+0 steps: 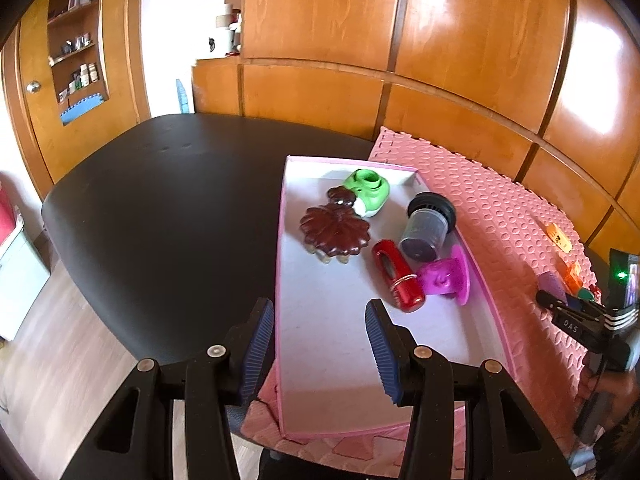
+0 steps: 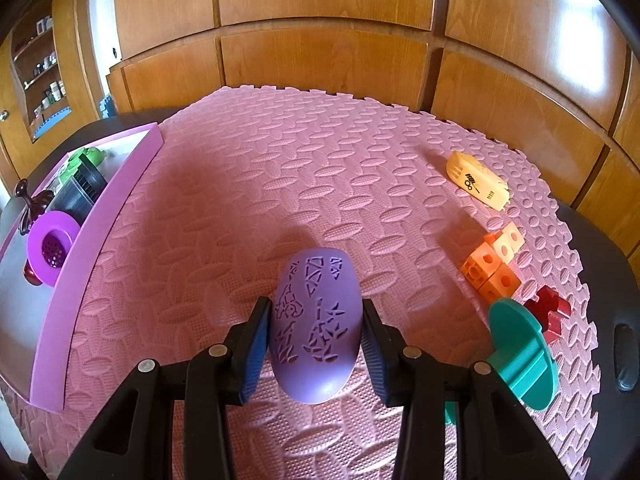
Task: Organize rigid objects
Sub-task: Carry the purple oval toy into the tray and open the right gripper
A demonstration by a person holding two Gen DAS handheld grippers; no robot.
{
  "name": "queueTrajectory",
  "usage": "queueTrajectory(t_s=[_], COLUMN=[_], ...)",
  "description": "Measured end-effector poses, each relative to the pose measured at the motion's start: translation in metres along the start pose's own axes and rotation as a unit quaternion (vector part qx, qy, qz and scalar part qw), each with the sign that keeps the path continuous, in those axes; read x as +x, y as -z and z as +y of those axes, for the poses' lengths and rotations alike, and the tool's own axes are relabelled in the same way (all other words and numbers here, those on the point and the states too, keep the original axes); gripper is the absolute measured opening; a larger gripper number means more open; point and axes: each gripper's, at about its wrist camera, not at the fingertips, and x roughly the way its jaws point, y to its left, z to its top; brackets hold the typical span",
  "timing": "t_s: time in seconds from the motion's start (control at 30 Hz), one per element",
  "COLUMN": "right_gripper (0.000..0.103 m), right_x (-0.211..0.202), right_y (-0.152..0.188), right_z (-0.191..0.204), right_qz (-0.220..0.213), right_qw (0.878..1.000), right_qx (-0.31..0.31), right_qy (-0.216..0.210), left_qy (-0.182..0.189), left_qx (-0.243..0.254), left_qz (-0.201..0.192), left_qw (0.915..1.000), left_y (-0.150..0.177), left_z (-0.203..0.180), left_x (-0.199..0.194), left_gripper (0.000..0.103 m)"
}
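Observation:
My right gripper [image 2: 315,308] is shut on a purple egg-shaped shell [image 2: 316,320] with cut-out patterns, held just over the pink foam mat [image 2: 320,168]. My left gripper [image 1: 319,312] hangs open and empty above the near end of the pink-rimmed tray [image 1: 282,240]. In the tray lie a green toy [image 1: 368,192], a brown flower-shaped piece [image 1: 334,232], a dark cup [image 1: 428,224], a red cylinder [image 1: 398,276] and a magenta strainer [image 1: 448,276]. On the mat to the right of the shell sit a yellow piece [image 2: 478,180], orange cubes [image 2: 494,264], a red block [image 2: 550,312] and a teal spool [image 2: 524,354].
The mat and tray [image 2: 100,232] rest on a black table [image 1: 160,200] against wooden wall panels [image 1: 320,20]. The tray lies along the mat's left edge. A device with a green light [image 1: 622,280] stands at the table's right side.

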Motion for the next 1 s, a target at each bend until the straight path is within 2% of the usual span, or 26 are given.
queueTrajectory(t_s=[0.3,0.5,0.63,0.73,0.9,1.0], right_gripper=[0.042,0.042,0.042,0.042,0.042,0.043], right_x=[-0.008,-0.037,-0.06,-0.066,-0.058,-0.042], right_y=[0.003,-0.009,-0.023,-0.029,-0.033,-0.037], right_z=[0.01,0.03,0.073,0.111,0.182,0.219], right_qz=[0.026,0.001,-0.019,-0.018,0.017,0.047], right_qw=[1.0,0.999,0.993,0.986,0.969,0.961], right_qx=[0.004,0.007,-0.025,-0.052,-0.096,-0.112], right_qy=[-0.008,-0.051,-0.11,-0.156,-0.228,-0.248], left_qy=[-0.005,-0.013,-0.023,-0.028,-0.03,-0.029], left_qx=[-0.022,-0.045,-0.063,-0.072,-0.085,-0.092], left_qz=[0.004,0.001,-0.003,-0.006,-0.005,-0.002], left_qw=[0.9997,0.9989,0.9977,0.997,0.9959,0.9953], left_y=[0.007,0.005,0.004,0.004,0.007,0.009], left_z=[0.021,0.039,0.053,0.061,0.074,0.082], left_x=[0.002,0.002,0.001,-0.001,-0.002,-0.001], left_gripper=[0.049,0.049,0.049,0.049,0.049,0.049])
